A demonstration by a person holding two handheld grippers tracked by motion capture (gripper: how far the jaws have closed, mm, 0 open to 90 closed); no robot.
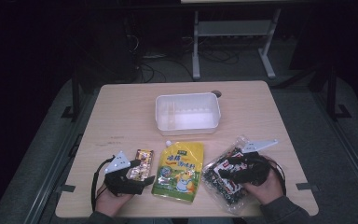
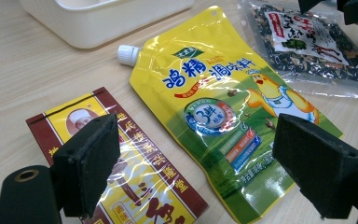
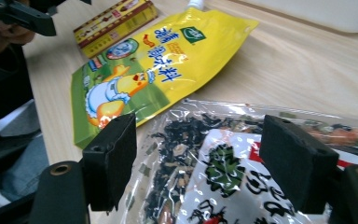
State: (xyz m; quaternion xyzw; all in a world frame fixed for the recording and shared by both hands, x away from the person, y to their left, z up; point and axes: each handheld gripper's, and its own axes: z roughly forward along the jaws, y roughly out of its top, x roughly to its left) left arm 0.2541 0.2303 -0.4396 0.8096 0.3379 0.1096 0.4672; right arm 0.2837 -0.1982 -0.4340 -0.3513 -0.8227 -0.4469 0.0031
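Bench [image 1: 121, 107] space holds a white tub [image 1: 187, 112] near the middle, and three packets lie in a row along your near edge. Largest to smallest: the yellow spouted pouch [image 1: 179, 171] in the middle, the clear seaweed bag [image 1: 226, 177] towards the right edge, the small red-and-yellow packet [image 1: 140, 164] towards the left. Your right gripper [image 3: 200, 163] hovers, jaws wide, straddling the seaweed bag. Your left gripper [image 2: 205, 168], equally wide, sits over the small packet, whose long axis runs away from you.
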